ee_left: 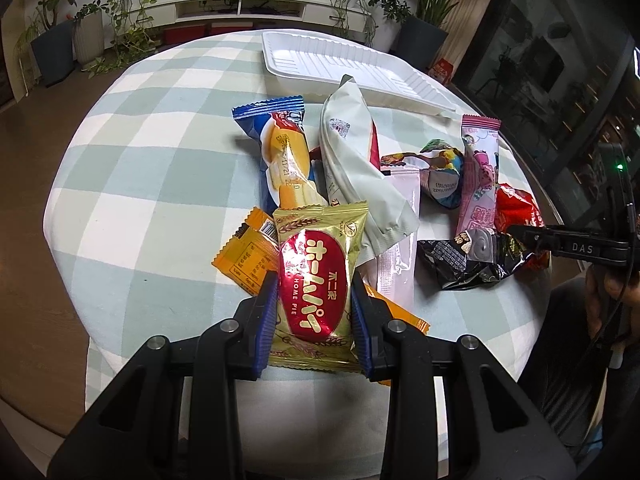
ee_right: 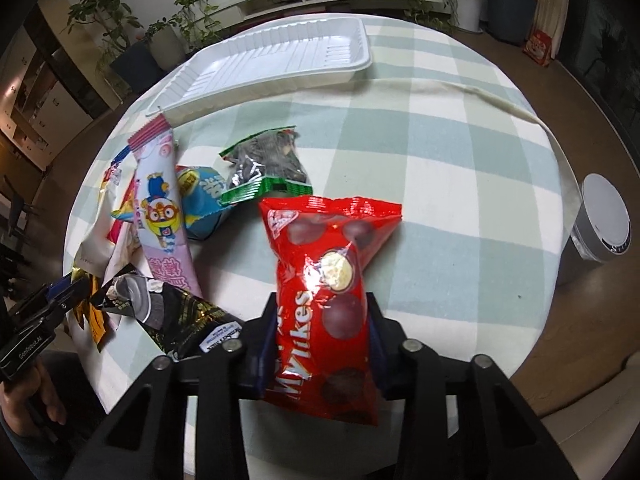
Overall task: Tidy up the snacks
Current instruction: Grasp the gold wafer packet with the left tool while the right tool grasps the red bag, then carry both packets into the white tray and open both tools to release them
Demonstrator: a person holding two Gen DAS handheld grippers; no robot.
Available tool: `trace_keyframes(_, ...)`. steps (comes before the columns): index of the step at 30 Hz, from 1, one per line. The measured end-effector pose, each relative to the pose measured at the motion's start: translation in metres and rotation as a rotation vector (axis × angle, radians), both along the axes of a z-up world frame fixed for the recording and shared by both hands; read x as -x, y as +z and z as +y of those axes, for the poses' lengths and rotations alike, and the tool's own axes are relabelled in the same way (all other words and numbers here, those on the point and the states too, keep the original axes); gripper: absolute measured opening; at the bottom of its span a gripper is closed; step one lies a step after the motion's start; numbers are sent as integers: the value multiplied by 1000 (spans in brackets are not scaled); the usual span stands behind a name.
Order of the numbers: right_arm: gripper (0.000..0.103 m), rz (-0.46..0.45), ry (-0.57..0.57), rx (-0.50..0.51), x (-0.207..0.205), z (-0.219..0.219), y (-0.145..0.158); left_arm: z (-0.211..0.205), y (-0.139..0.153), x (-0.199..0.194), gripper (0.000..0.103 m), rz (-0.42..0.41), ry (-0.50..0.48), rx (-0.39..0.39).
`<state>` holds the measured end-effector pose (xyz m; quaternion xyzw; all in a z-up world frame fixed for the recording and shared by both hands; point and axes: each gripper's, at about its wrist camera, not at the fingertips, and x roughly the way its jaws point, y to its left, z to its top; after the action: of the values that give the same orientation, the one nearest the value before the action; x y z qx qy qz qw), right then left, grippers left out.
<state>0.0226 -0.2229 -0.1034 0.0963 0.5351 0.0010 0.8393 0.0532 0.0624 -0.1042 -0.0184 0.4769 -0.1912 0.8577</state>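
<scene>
My left gripper [ee_left: 314, 300] is shut on a gold and red Home Pie packet [ee_left: 316, 280], its blue pads pressing both sides. The packet lies over an orange packet [ee_left: 248, 254] in the snack pile. My right gripper [ee_right: 322, 324] is shut on a red Mylikes bag [ee_right: 332, 280]; the bag's far end points toward the table's middle. A white plastic tray [ee_left: 344, 60] lies at the far side of the table; it also shows in the right wrist view [ee_right: 280, 56]. The right gripper's body shows at the right edge of the left wrist view [ee_left: 576, 246].
Loose snacks lie on the checked tablecloth [ee_left: 160, 160]: a blue-yellow bar [ee_left: 280, 152], a pale green pouch [ee_left: 356, 164], a pink stick packet [ee_right: 160, 204], a green seed bag [ee_right: 268, 168], a black packet [ee_right: 176, 312]. A grey-white appliance [ee_right: 600, 224] stands on the floor beyond the table's right edge.
</scene>
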Motion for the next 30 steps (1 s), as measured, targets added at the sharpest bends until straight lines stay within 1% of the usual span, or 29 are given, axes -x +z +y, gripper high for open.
trace_keyframes(6,32,-49,4,-10,8,-2,9,1,1,0,30,-8,0,10)
trace_keyframes(14,32,-101,-32,-37,15,-19,24,3,2,1,30,-14,2,22)
trace_keyframes(21,32,-108,-80,-64,17,-40,23,11,10,1,30,-17,7,80)
trace_keyframes(22,32,-111,-88,-69,18,-44,24,14,13,0,30,-20,8,92)
trace_keyframes(26,32,-141,-127,-83,14,-62,35,25,31,-10,30,-58,25,86)
trace_keyframes(30,32,-196,-178,-89,0,-85,57,36,63,-37,30,-113,28,94)
